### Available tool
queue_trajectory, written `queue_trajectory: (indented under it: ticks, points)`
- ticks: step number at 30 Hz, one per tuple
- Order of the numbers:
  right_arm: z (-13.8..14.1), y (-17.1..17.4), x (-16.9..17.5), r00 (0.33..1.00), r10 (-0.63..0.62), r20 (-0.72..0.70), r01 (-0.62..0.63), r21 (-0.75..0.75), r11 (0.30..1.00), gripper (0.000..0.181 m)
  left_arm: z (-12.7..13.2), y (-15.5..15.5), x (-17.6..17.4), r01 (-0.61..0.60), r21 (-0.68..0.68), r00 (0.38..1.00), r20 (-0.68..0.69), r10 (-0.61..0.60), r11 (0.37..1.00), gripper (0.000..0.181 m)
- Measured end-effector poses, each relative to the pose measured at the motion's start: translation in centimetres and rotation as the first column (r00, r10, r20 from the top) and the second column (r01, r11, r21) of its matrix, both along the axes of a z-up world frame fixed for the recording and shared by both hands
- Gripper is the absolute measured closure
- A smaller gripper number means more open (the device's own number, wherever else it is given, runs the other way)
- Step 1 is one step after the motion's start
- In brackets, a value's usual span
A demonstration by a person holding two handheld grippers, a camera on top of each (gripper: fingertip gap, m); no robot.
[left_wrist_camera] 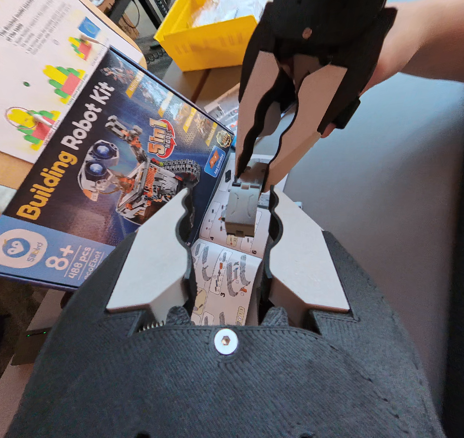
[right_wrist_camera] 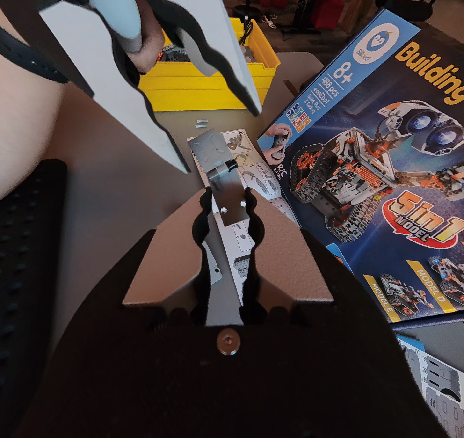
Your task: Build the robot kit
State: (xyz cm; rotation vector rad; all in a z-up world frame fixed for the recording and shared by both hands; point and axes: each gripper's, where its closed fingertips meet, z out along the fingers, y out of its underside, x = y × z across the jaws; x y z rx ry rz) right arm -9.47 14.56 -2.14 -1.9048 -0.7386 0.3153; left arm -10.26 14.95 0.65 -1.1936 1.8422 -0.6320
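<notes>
A grey plastic block (right_wrist_camera: 216, 154) with a short black pin (right_wrist_camera: 232, 166) on its side is held above an open instruction booklet (right_wrist_camera: 261, 182). My right gripper (right_wrist_camera: 228, 193) is shut on the near end of the block. In the left wrist view the right gripper (left_wrist_camera: 252, 181) comes down from the top and grips the far end of the block (left_wrist_camera: 242, 207). My left gripper (left_wrist_camera: 229, 195) is open, its fingertips on either side of the block without touching it. In the right wrist view the left gripper (right_wrist_camera: 222, 142) reaches in from the upper left, jaws wide apart.
A large blue robot kit box (left_wrist_camera: 113, 162) lies beside the booklet (left_wrist_camera: 226, 275) and also shows in the right wrist view (right_wrist_camera: 376, 174). A yellow bin (right_wrist_camera: 200, 92) of parts stands behind. Two small pale pins (right_wrist_camera: 200, 123) lie on the grey table (right_wrist_camera: 113, 174). A printed sheet (left_wrist_camera: 37, 61) lies at the left. The grippers are tip to tip, or close to it.
</notes>
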Motion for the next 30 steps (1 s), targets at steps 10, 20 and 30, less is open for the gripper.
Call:
queue_trajectory:
  ticks: [10,20,30]
  points:
    - [0.1,0.0,-0.5,0.994,-0.061,0.095,0.059,0.025,0.998,0.156,-2.6,-0.2,0.1,0.059,0.022,0.996,-0.075,-0.057,0.998,0.150]
    - [0.0,-0.2,-1.4,0.956,-0.096,0.279,0.073,0.093,0.993,0.156,-3.1,-0.6,-0.8,0.103,0.037,0.990,-0.097,-0.099,0.994,0.151]
    - [0.1,-0.2,-1.4,0.966,-0.077,0.246,0.057,0.087,0.995,0.156,-2.5,-0.9,-1.6,0.116,0.011,0.989,-0.098,-0.114,0.993,0.152]
